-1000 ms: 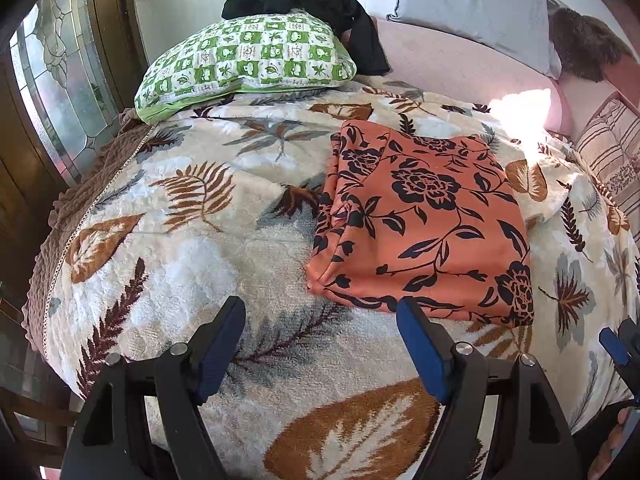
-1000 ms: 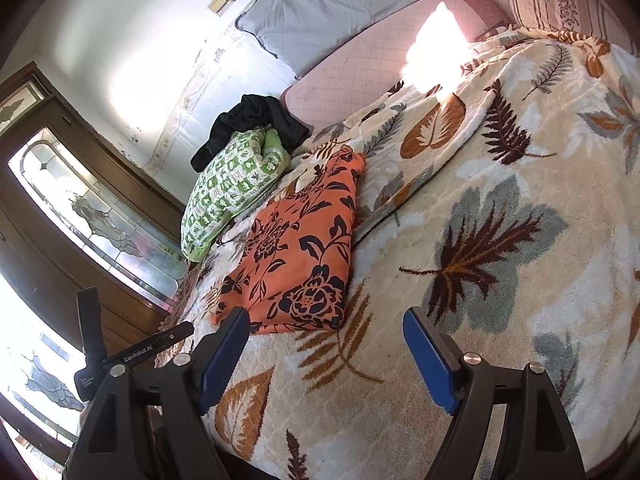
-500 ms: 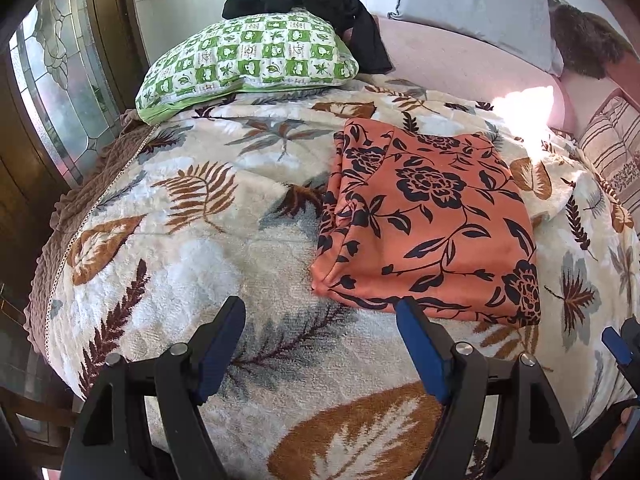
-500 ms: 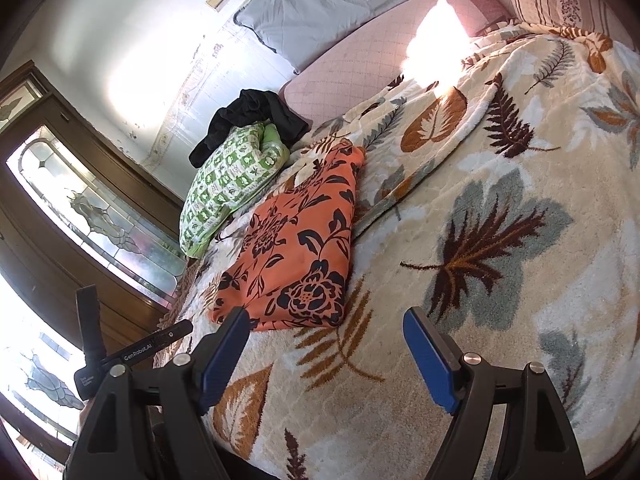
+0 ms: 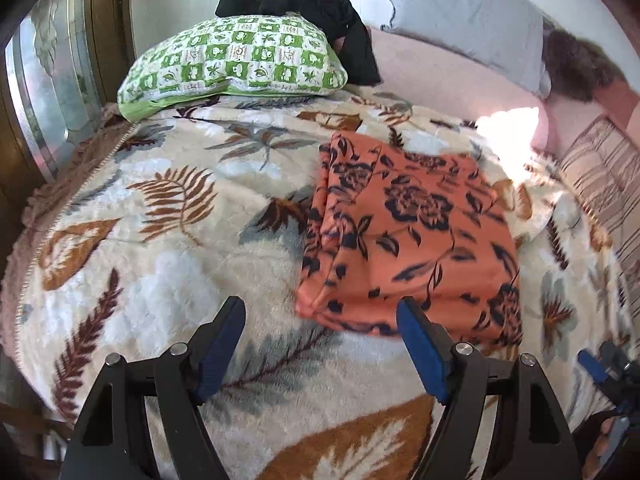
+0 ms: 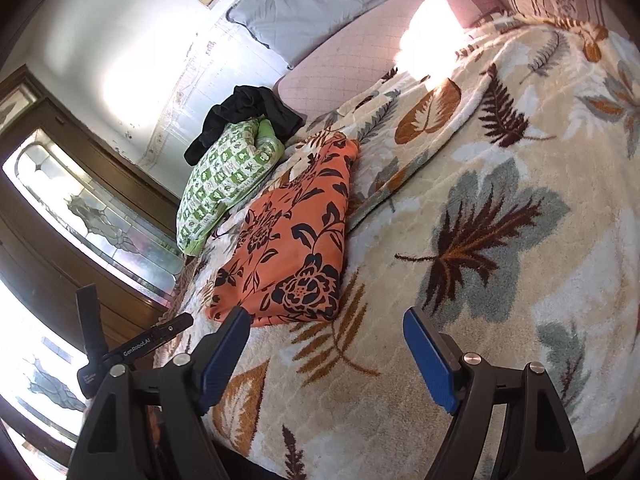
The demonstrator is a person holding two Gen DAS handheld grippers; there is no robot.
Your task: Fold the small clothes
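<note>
An orange garment with a dark flower print [image 5: 408,236] lies folded flat on the leaf-patterned blanket [image 5: 168,240]. It also shows in the right wrist view [image 6: 292,248]. My left gripper [image 5: 322,348] is open and empty, just short of the garment's near edge. My right gripper [image 6: 326,354] is open and empty, near the garment's near right corner; its tip shows in the left wrist view [image 5: 600,364]. The left gripper's body shows in the right wrist view [image 6: 132,348].
A green checked pillow [image 5: 236,60] with a black garment [image 5: 320,12] on it lies at the bed's far left. A grey pillow [image 5: 472,20] and a striped cushion [image 5: 604,176] lie at the head. A glass-panelled wooden door [image 6: 80,220] stands left of the bed.
Both grippers have moved a little closer to the orange garment. Both stay open. The garment has not moved.
</note>
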